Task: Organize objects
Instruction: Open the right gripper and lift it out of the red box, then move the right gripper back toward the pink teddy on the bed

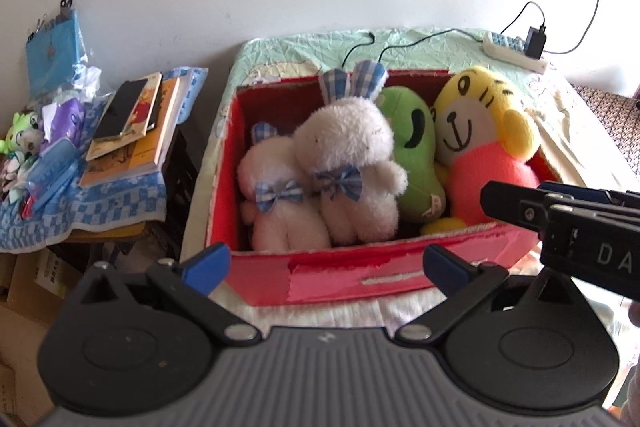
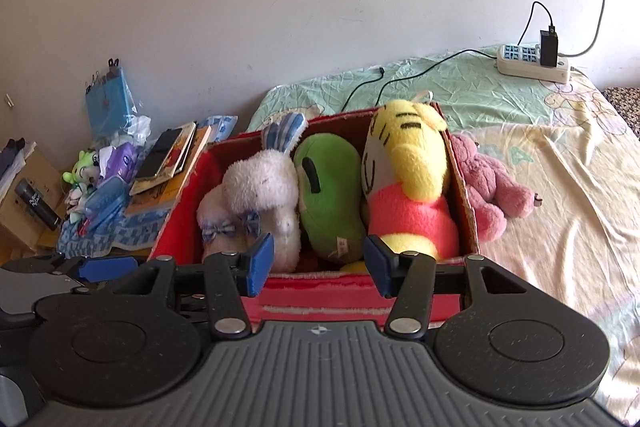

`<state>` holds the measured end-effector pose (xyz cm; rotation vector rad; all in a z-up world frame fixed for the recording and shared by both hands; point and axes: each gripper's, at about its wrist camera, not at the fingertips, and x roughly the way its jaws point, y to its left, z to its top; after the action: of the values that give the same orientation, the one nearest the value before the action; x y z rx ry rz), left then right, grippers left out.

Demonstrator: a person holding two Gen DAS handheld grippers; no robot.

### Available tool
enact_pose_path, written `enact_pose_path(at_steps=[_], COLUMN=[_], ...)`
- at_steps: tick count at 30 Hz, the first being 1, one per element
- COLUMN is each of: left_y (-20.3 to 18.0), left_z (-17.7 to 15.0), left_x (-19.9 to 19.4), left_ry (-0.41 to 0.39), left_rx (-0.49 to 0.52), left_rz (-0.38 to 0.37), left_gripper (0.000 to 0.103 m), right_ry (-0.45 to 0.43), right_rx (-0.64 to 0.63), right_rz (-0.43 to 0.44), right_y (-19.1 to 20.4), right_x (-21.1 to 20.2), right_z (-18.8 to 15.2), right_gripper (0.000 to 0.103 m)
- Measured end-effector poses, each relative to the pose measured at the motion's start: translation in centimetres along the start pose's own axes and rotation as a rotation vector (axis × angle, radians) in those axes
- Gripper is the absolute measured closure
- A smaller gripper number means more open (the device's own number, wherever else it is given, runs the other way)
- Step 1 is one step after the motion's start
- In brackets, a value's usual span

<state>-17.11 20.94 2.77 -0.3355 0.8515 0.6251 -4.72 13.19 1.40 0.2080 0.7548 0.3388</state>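
A red box sits on the bed with plush toys in it: two white rabbits with blue checked bows, a green toy and a yellow tiger in a pink shirt. A pink plush bear lies on the sheet just right of the box. My left gripper is open in front of the box's near wall, holding nothing. My right gripper is open at the same wall, empty. In the left wrist view its body reaches in from the right.
A side table left of the bed holds stacked books, a phone, small toys and a blue checked cloth. A power strip with a charger and cables lies at the bed's far end by the wall.
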Motion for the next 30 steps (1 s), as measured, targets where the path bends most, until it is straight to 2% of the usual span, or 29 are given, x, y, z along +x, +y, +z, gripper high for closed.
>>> enact_pose_path(at_steps=[8,15,21,30], left_y=[-0.6,-1.3,-3.7,-7.5], left_z=[-1.6,-2.9,-3.8,-5.1], left_x=[1.4,2.5,2.5,2.8], left_ry=[0.075,0.135,0.167,0.215], left_rx=[-0.016,-0.069,-0.064,-0.049], left_rz=[0.001,0.041,0.079,0.068], left_gripper=[0.001,0.001,0.001,0.001], right_ry=[0.059,0.124,0.179,0.225], right_rx=[0.045,0.042,0.060,0.085], right_rz=[0.002,0.024,0.038,0.028], right_y=[-1.0,-2.2,-4.2,-7.5], right_x=[0.3,0.9,0.5,-0.5], right_z=[-1.5,-2.5,-3.2,-4.3], right_gripper=[0.050,0.050,0.050,0.050])
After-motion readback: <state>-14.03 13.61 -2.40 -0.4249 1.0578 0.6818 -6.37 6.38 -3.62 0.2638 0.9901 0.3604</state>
